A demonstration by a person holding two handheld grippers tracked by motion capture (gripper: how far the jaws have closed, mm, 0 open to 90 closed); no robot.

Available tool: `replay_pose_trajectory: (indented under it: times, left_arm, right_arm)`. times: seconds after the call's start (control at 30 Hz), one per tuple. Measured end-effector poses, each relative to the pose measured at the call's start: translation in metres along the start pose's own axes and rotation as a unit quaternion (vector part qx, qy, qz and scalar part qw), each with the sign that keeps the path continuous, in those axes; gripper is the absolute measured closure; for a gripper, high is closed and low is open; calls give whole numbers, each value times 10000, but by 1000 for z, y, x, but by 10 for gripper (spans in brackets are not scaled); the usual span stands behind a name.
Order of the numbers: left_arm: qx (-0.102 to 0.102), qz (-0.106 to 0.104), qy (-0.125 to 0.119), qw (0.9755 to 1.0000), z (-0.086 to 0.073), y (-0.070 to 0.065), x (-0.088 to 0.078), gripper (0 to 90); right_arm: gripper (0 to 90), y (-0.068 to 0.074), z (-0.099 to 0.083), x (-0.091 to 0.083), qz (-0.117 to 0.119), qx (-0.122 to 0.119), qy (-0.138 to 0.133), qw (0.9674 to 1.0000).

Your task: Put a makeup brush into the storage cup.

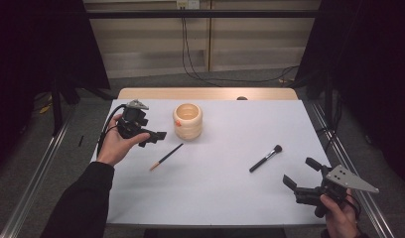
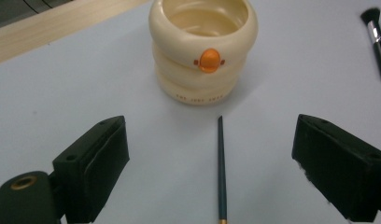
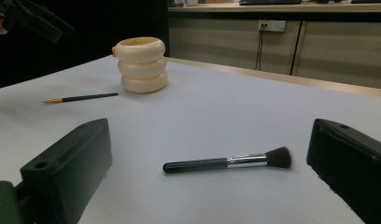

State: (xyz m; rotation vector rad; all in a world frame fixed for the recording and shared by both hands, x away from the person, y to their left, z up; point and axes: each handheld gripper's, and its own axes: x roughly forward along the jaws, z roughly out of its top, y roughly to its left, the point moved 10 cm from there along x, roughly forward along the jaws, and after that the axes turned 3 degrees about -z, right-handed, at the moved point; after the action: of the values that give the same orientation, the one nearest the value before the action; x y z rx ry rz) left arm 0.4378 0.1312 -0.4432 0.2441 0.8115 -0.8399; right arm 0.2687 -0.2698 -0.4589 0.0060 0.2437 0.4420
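Between my left gripper's (image 2: 212, 172) wide-open jaws lies the thin pencil-like brush (image 2: 221, 168), near the cream cup (image 2: 202, 51); light, stiff, likely to roll, best pinched mid-shaft; my right gripper (image 3: 207, 177) gapes around the makeup brush (image 3: 226, 162).
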Motion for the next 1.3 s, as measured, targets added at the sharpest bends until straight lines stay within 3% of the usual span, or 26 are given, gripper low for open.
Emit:
replay_pose_trajectory:
  times: [0.03, 0.07, 0.17, 0.3, 0.33, 0.4, 0.47, 0.5, 0.53, 0.57, 0.6, 0.67, 0.7, 0.73, 0.77, 0.8, 0.83, 0.93, 0.97, 1.07, 1.1, 1.27, 1.3]
  left_arm:
    - [-113, 23, -5, 9999, 0, -1, 2, 102]
    - [-79, -109, 109, 9999, -2, -2, 3, 103]
    - [-27, -131, 348, 9993, -6, -2, 6, 128]
    - [50, -231, 785, 9966, -15, -4, 11, 127]
    - [206, -211, 947, 9951, -18, -3, 12, 127]
    - [348, -84, 1057, 9938, -21, -2, 17, 108]
    - [297, -88, 1104, 9934, -24, -4, 21, 98]
    - [411, -91, 1248, 9913, -26, -2, 22, 98]
    - [411, -91, 1248, 9913, -26, -2, 22, 97]
    - [426, -102, 1358, 9898, -28, -2, 24, 97]
    - [372, -74, 1327, 9904, -29, -2, 26, 98]
    - [437, -105, 1443, 9885, -32, -1, 27, 87]
    - [356, -114, 1424, 9891, -32, -2, 28, 77]
    - [377, -154, 1498, 9879, -34, -1, 29, 76]
    - [310, -171, 1491, 9882, -36, -2, 31, 75]
    - [349, -151, 1598, 9864, -38, 0, 31, 63]
    - [278, -87, 1595, 9868, -40, 0, 32, 45]
    - [300, -106, 1669, 9855, -43, 0, 34, 110]
    - [318, -224, 1773, 9834, -46, -2, 36, 134]
    - [399, -253, 1919, 9803, -52, -3, 39, 179]
    - [450, -328, 2023, 9777, -55, -5, 39, 211]
    - [438, -388, 2176, 9743, -60, -8, 41, 341]
    - [434, -390, 2146, 9750, -60, -8, 42, 376]
  right_arm:
    - [0, 0, 0, 0, -3, 6, 1, 10000]
    - [0, 0, 0, 0, -7, 7, 4, 10000]
    - [0, 0, 0, 0, -2, 15, 5, 10000]
    - [0, 0, 0, 0, -6, 14, 8, 10000]
    - [0, 0, 0, 0, 7, 14, 6, 10000]
    - [0, 0, 0, 0, 8, 1, 7, 10000]
    - [0, 1, 0, 0, 11, 11, 8, 10000]
    - [0, 0, 0, 0, 19, -3, 12, 10000]
    - [0, 0, 0, 0, 19, -5, 15, 10000]
    - [0, 1, 0, 0, 22, -4, 14, 10000]
    - [0, 0, 0, 0, 16, -2, 14, 10000]
    - [0, 1, 0, 0, 18, -1, 17, 10000]
    - [0, 1, 0, 0, 21, -2, 13, 10000]
    - [0, 0, 0, 0, 15, -3, 16, 10000]
    - [0, 0, 0, 0, 2, -2, 16, 10000]
    - [0, 1, 0, 0, 21, 7, 17, 10000]
    - [0, 1, 0, 0, 18, 0, 16, 10000]
    - [0, 0, 0, 0, 12, 3, 17, 10000]
    - [0, 0, 0, 0, 6, 1, 11, 10000]
    - [0, 0, 0, 0, -11, 3, 4, 10000]
    - [0, 0, 0, 0, 9, 2, 14, 10000]
    - [0, 0, 0, -1, 22, 28, 22, 10000]
    - [0, 0, -1, 0, 23, 33, 30, 10000]
